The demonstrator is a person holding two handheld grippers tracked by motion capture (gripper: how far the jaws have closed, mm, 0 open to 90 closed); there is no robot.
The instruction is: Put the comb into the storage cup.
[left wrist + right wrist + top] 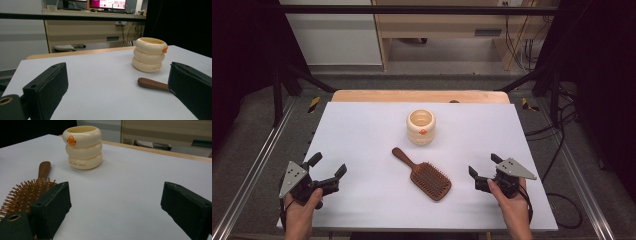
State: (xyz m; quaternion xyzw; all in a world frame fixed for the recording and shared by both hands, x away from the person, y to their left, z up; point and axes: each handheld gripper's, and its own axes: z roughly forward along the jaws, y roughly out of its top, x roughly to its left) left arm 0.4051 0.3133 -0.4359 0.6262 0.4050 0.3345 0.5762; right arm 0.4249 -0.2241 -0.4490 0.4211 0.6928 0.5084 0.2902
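A cream ringed cup [421,127] with an orange duck bill stands upright at the middle of the white table [362,130]. A brown wooden hairbrush [424,175] lies bristles up in front of it, handle toward the cup. My left gripper [328,166] rests at the near left, open, nothing between its jaws. At the near right my right gripper [482,165] is open too and holds nothing. The left gripper view has the cup [149,54] and the brush handle [153,84] ahead to the right. In the right gripper view the cup [83,147] and brush [27,191] lie to the left.
The table's far edge is bare wood [419,96]. Metal rails [252,170] run along both sides of the table. Beyond it stand a wooden desk [462,25] and cables [557,125] on the floor to the right.
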